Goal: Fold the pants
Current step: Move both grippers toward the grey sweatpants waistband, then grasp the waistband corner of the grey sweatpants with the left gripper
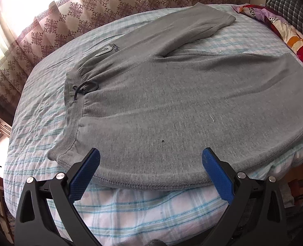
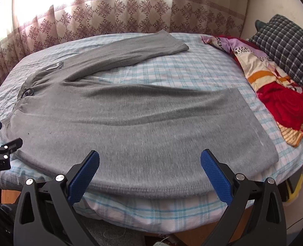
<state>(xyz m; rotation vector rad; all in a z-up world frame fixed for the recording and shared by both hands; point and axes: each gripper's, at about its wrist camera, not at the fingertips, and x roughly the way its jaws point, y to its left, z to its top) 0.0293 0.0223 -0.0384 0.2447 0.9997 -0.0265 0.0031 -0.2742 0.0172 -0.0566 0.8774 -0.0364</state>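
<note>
Grey sweatpants (image 1: 172, 106) lie spread flat on the bed, waistband with a dark drawstring (image 1: 84, 88) to the left, two legs splayed to the right. The near leg runs along the bed's front edge, the far leg (image 2: 131, 47) angles toward the curtain. My left gripper (image 1: 150, 160) is open and empty, hovering over the near side seam close to the waistband. My right gripper (image 2: 150, 160) is open and empty over the near leg (image 2: 151, 127) toward its cuff. The left gripper shows at the left edge of the right wrist view (image 2: 2, 151).
The bed has a blue-and-white plaid sheet (image 1: 131, 211). A colourful quilt (image 2: 274, 94) and a dark checked pillow (image 2: 284, 47) lie at the bed's right end. A patterned curtain (image 2: 110, 18) hangs behind the bed.
</note>
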